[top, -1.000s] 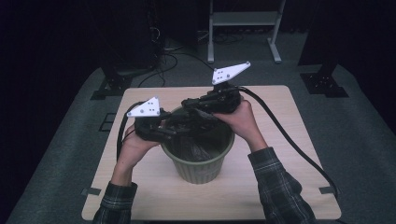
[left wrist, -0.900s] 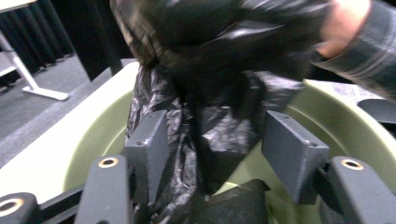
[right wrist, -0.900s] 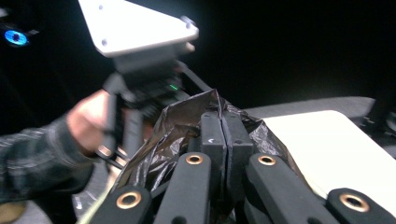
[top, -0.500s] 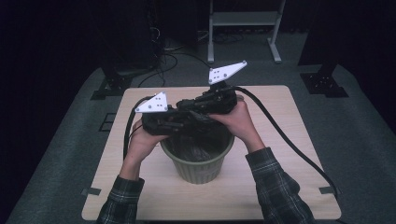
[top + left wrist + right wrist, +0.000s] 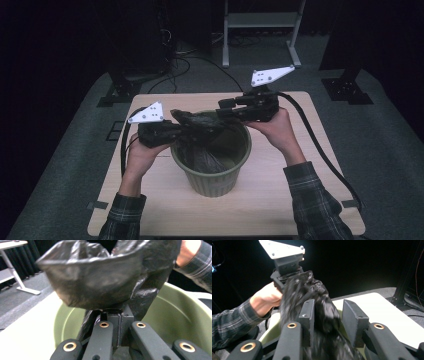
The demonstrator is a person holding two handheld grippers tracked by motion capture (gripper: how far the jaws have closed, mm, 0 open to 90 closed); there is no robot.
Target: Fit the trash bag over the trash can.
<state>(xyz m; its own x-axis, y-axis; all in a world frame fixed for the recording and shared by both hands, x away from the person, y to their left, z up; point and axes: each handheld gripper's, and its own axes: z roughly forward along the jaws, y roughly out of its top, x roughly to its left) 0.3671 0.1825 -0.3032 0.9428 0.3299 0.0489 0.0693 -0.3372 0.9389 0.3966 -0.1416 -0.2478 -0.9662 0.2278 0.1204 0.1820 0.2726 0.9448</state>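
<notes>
Nearest to the person, the round olive-green plastic bin [image 5: 212, 165] stands upright on the pale wooden desk [image 5: 280, 200], its mouth facing up, and the crumpled black plastic bag [image 5: 200, 150] hangs inside it with its long axis running from the bin's bottom up to the rim, where the top stretches sideways between both claws. The left claw [image 5: 120, 315] is clenched on the bag's edge, at the left rim. The right claw [image 5: 328, 315] has its jaws apart with bag film between them, so it looks released. I judge the main risk is that the film slips from this open claw and falls back into the bin, or that a strong pull tears the thin plastic or tips the light bin.
</notes>
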